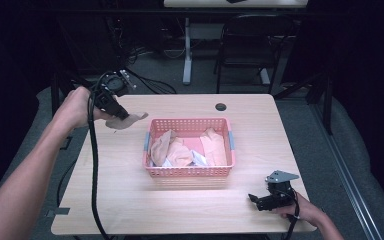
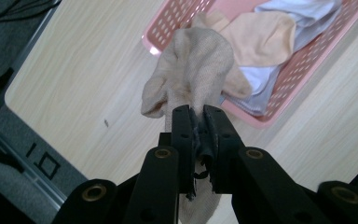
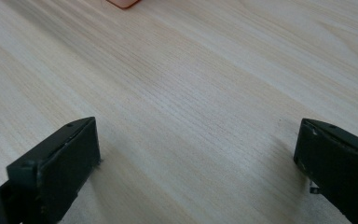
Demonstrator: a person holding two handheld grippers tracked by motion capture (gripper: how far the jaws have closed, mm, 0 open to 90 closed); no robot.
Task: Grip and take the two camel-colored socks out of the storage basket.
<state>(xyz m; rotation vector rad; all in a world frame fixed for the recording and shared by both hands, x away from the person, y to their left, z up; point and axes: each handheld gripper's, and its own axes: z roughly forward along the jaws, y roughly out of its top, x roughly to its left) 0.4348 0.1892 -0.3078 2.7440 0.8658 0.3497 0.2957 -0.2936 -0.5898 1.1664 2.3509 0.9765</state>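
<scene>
One sock [image 2: 191, 70] is pinched in my left gripper [image 1: 116, 106], jaws clamped tight on the fabric w/ the rest of it dangling off the tips. It hangs over bare table [image 1: 130, 200], just left of the pink basket [image 1: 189, 171], not touching either as far as I can tell. Key relation: basket lies to the right of the held sock, so any drop-in means carrying it rightward over the near rim; laying it flat means going down onto the wood left of the basket. Sock's long axis runs out from the jaws toward the basket. Left hand is much nearer. My right gripper [image 1: 272, 199] sits well apart at the table's near right corner, jaws spread wide, nothing btw them. More socks [image 1: 180, 150] are piled in the basket.
</scene>
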